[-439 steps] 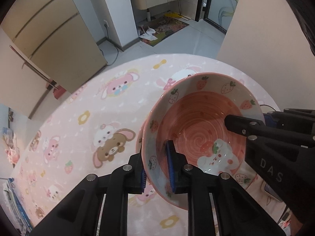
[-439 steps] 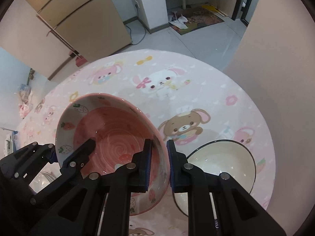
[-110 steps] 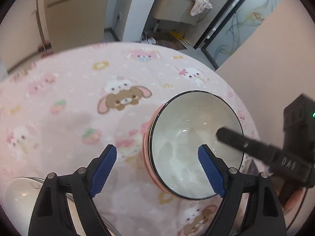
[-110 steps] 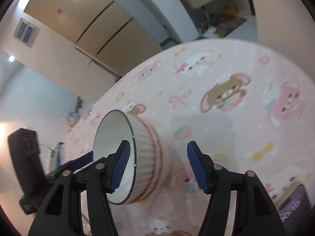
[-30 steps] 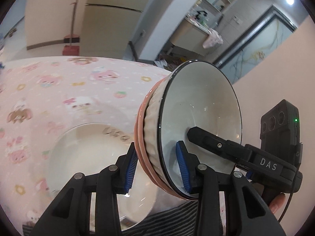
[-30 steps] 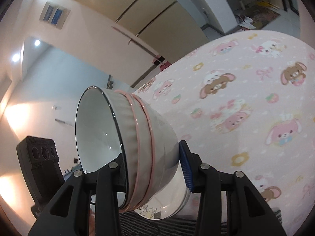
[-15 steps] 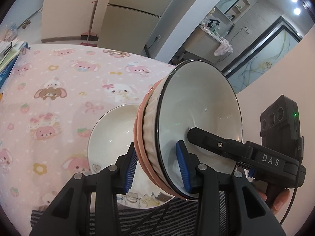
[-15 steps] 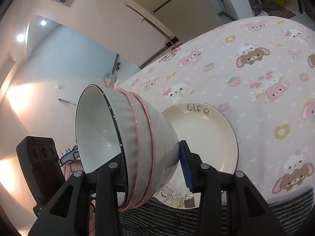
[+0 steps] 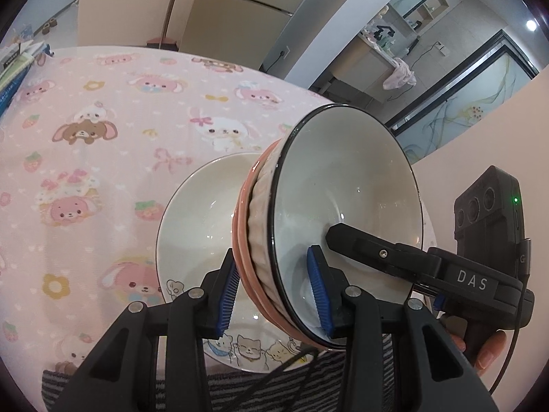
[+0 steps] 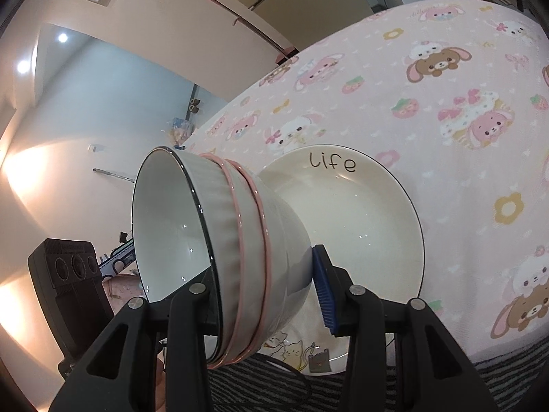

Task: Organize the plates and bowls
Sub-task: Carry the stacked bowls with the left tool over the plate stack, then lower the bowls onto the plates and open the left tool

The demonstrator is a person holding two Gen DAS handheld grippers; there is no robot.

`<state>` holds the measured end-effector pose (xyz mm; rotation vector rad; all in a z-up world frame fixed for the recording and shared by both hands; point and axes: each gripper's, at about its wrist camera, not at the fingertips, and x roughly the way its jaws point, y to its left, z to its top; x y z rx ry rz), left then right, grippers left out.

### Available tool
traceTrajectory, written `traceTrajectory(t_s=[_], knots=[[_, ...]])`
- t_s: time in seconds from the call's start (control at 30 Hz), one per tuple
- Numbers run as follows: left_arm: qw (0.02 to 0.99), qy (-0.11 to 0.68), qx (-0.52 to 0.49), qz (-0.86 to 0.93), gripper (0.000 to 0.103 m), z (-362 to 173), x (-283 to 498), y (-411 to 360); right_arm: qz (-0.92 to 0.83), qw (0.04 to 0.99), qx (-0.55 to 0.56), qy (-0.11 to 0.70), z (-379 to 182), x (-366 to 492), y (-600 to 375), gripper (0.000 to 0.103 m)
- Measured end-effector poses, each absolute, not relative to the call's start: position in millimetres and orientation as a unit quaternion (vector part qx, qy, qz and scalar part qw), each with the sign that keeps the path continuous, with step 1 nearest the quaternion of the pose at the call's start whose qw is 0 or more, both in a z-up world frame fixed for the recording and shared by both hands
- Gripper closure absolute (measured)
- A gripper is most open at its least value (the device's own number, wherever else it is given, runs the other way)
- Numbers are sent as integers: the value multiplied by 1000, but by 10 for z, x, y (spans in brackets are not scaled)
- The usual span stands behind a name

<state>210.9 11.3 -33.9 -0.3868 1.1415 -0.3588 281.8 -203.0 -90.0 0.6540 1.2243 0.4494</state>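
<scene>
Gripping three nested bowls (image 9: 329, 206) together, left tool (image 9: 274, 295) and right tool (image 10: 264, 295) hung above one plate (image 10: 360, 213) at the bench's (image 9: 103, 110) near edge.

The stacked bowls (image 10: 219, 247) hide the near-left part of the plate (image 10: 360, 213) beneath them.

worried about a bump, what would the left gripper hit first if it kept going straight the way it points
Probably the plate below and ahead. The left gripper, shut on the bowl stack, points down at it; the gap is hard to judge.
</scene>
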Motion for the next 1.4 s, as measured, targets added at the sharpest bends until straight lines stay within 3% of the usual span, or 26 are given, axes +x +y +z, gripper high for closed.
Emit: traceTrajectory(t_s=[0.93,1.4], knots=[[813,548,-124,-149,61,-570,2219,-40,201,739,258,589,-1201,2924,-1917,57],[886,433,-97,-133,62,60,1857,135,177,814,183,522,-743,2731,-2058,57]])
